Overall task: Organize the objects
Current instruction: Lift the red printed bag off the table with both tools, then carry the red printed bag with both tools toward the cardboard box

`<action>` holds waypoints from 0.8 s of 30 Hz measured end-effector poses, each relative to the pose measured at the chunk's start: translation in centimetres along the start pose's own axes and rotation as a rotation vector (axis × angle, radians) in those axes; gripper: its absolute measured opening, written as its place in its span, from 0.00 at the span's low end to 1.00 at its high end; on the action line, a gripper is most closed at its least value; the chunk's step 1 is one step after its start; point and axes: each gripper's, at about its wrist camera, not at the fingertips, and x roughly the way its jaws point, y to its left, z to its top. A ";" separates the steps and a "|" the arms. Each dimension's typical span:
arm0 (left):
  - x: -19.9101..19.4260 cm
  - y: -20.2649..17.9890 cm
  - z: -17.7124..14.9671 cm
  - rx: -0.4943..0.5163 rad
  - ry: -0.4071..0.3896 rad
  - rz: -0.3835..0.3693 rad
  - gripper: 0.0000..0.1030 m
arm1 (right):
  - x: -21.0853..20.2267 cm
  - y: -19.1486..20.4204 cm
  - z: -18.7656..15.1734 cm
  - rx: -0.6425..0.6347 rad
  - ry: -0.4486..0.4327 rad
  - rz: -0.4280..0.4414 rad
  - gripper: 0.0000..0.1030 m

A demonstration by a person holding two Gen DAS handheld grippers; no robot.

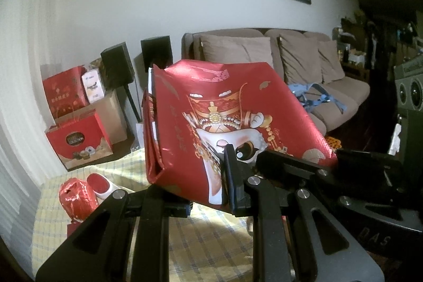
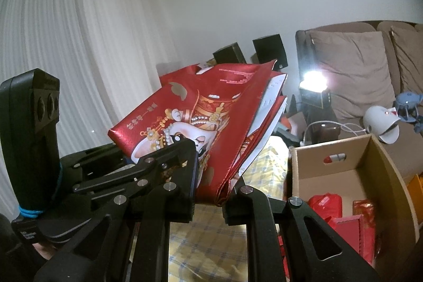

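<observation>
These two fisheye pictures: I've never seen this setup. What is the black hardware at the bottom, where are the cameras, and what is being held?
There is no robot. A person holds a hand-operated claw in each hand, with a camera on each looking along its fingers. One picture is from the left claw, the other from the right claw. Both are shut on the same folded red bag, held above a checked cloth. On the cloth lie a red ball and a slipper. To the right stands an open box holding red packages.
</observation>
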 end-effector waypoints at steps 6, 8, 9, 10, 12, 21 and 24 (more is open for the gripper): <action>0.2 -0.1 0.1 0.004 0.009 -0.004 0.18 | 0.0 -0.2 0.1 -0.003 0.003 -0.006 0.13; 0.2 -0.1 0.1 0.004 0.009 -0.004 0.18 | 0.0 -0.3 0.2 0.000 0.002 -0.005 0.13; 0.3 -0.2 0.1 0.005 0.010 -0.003 0.18 | 0.0 -0.3 0.2 0.002 0.002 -0.005 0.13; 0.2 -0.1 0.1 0.003 0.011 -0.003 0.18 | 0.0 -0.4 0.2 0.004 0.003 -0.004 0.13; 0.2 -0.1 0.0 0.002 0.014 -0.003 0.18 | 0.0 -0.4 0.2 0.003 0.006 -0.004 0.13; 0.9 -0.4 0.4 0.011 0.020 -0.024 0.18 | -0.1 -0.7 0.1 -0.012 0.004 -0.026 0.14; 1.2 -0.7 0.7 0.014 0.018 -0.033 0.18 | -0.4 -1.1 0.3 -0.003 -0.002 -0.034 0.14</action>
